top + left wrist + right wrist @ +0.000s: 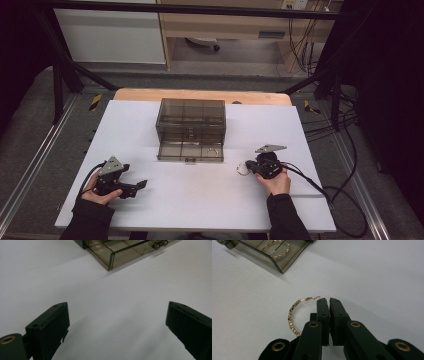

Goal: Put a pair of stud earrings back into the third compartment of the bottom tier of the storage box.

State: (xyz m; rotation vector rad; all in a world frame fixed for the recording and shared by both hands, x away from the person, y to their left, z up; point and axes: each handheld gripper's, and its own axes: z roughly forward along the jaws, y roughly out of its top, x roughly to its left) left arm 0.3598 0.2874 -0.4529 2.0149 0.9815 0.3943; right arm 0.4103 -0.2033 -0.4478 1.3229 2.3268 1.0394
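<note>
On a white table (150, 200), the right gripper (327, 300) rests with its jaws pressed together on a gold chain bracelet (292, 315) — it seems pinched at one side, though the contact is hidden. The left gripper (117, 315) sits idle, jaws wide apart. A smoky drawer box (190, 127) stands beyond — its open drawer (274, 252) holds another bracelet (278, 250).
</note>
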